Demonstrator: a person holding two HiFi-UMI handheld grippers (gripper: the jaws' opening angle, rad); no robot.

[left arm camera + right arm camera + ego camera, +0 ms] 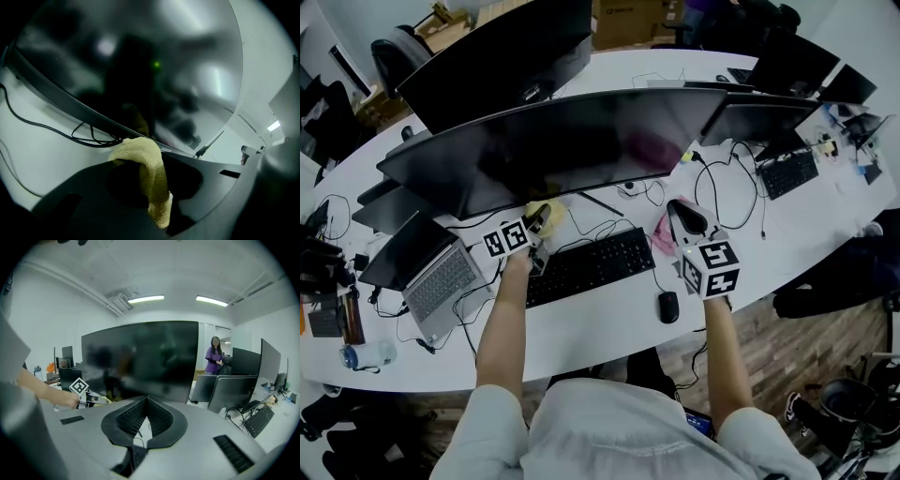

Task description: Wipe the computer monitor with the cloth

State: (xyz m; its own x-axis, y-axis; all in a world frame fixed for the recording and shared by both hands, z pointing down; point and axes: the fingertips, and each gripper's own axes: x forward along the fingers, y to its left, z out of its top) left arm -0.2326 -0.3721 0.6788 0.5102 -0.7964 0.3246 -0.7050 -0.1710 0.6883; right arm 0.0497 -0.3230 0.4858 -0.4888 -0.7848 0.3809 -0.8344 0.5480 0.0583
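The left gripper has its jaws clenched on the yellow cloth. The cloth runs between them as a thick folded band, its top fold bulging out past the tips and its loose end hanging back toward the camera. That top fold sits right at the lower edge of the monitor; whether it presses on the frame or stops just short cannot be told. In the head view the left gripper is under the near left part of the monitor, with the cloth showing as a yellow patch just below the dark screen. The right gripper has its jaws closed, the far tips meeting, and nothing is held between them (only a small gap shows nearer the camera). It points at the monitor from farther back. In the head view the right gripper hangs over the desk to the right of the keyboard, well apart from the cloth. A mouse lies on the desk near the keyboard's right end, and an open laptop sits at the left. Loose cables trail across the desk to the right.
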